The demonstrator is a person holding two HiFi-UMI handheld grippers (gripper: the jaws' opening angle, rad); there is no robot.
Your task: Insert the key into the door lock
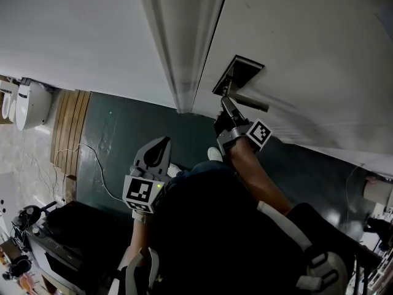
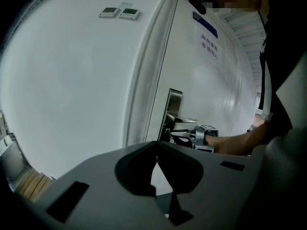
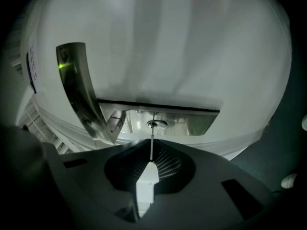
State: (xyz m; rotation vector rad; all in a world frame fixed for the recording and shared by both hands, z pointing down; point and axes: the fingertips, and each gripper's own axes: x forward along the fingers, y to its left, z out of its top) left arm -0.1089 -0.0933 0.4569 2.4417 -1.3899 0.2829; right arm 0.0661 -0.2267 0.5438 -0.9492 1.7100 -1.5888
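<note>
My right gripper (image 1: 226, 103) is up against the steel lock plate (image 1: 241, 71) on the white door (image 1: 319, 48), just under the lever handle (image 1: 252, 102). In the right gripper view the right gripper (image 3: 150, 150) is shut on a key (image 3: 147, 180) with a pale bow. The key's thin blade reaches the keyhole (image 3: 156, 124) in the lock plate (image 3: 194, 121); how deep it sits is not visible. The handle (image 3: 76, 90) curves up at the left. My left gripper (image 1: 162, 144) hangs back from the door, lower left. The left gripper (image 2: 157, 143) is shut and holds nothing.
The door frame (image 1: 178, 48) runs beside the lock, with white wall to its left. Below lie dark green floor (image 1: 116, 140), wooden slats (image 1: 70, 125) and a thin cable (image 1: 92, 165). Two small wall panels (image 2: 118, 13) and a blue door sign (image 2: 205, 25) show in the left gripper view.
</note>
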